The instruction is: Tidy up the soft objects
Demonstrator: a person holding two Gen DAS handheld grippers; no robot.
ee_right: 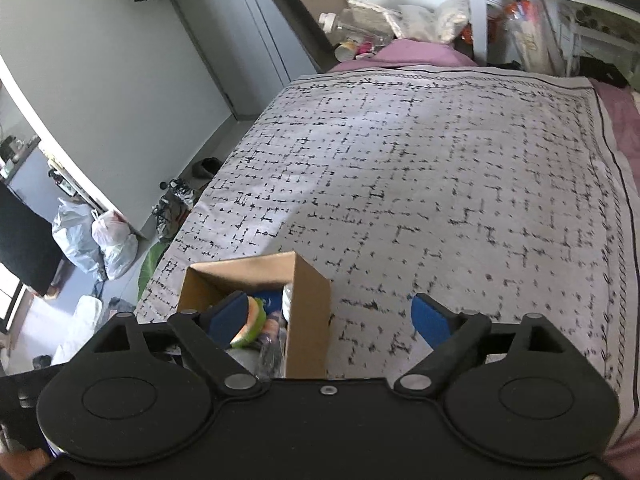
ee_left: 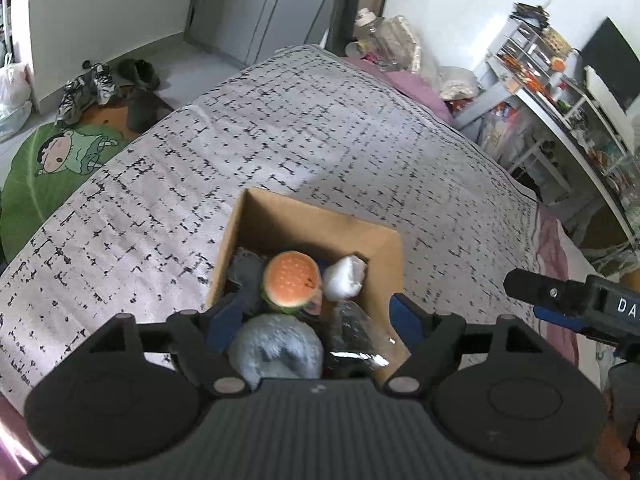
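Directly below your spread left fingers (ee_left: 316, 320) sits the cardboard box (ee_left: 384, 256) of soft toys; your right fingers (ee_right: 332, 316), spread too, straddle its wall.

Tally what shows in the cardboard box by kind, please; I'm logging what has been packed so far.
Contents visible in the cardboard box, seen from the left wrist view:
Burger plush toy: 1
Grey furry plush: 1
White plastic-wrapped bundle: 1
Clear plastic-wrapped dark item: 1
Total: 4 distinguishable; darker things lie beneath, too hidden to count.
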